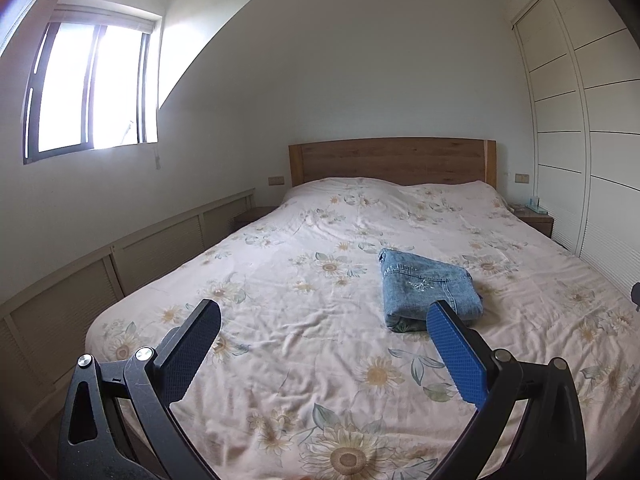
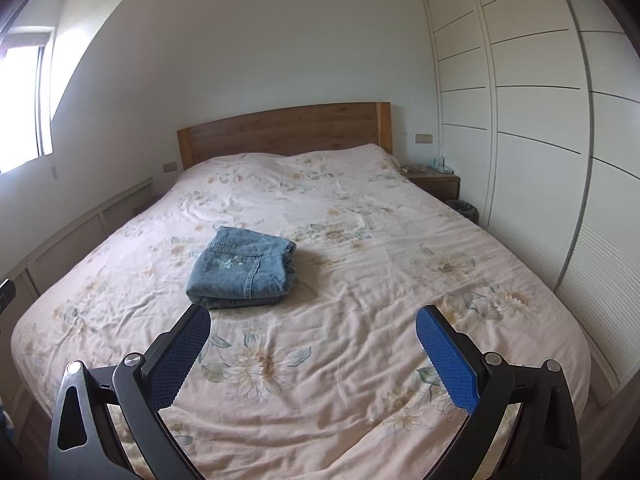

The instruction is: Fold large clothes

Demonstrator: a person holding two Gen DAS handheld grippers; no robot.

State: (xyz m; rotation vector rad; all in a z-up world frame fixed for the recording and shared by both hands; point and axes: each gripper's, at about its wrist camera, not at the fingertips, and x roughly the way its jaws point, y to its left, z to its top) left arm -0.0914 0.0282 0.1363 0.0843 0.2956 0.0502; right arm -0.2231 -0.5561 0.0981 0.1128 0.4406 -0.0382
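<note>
Left gripper (image 1: pixel 324 312) hovering above the near end of the bed, jaws spread wide and holding nothing, blue textured pads (image 1: pixel 456 354) facing inward. Right gripper (image 2: pixel 313 316) likewise hanging over the bedspread with jaws parted and empty, well clear of the cloth below. Lying between and beyond both tools, folded denim jeans (image 1: pixel 428 288) resting in a compact bundle near the middle of the mattress, pale embroidery showing on the top layer, folded edge facing the cameras. Sitting in the right wrist view to the left of centre, the same jeans (image 2: pixel 242 268) touching neither gripper. Spreading underneath, a wrinkled sunflower-print bedspread (image 1: pixel 304 264) covering the whole bed. Standing behind it, a wooden headboard (image 1: pixel 392 162) against the white wall. Flanking the far right corner, a bedside table (image 2: pixel 434 180), and running along the right side, white wardrobe doors (image 2: pixel 528 120). Glowing on the left wall, a bright window (image 1: pixel 92 88).
</note>
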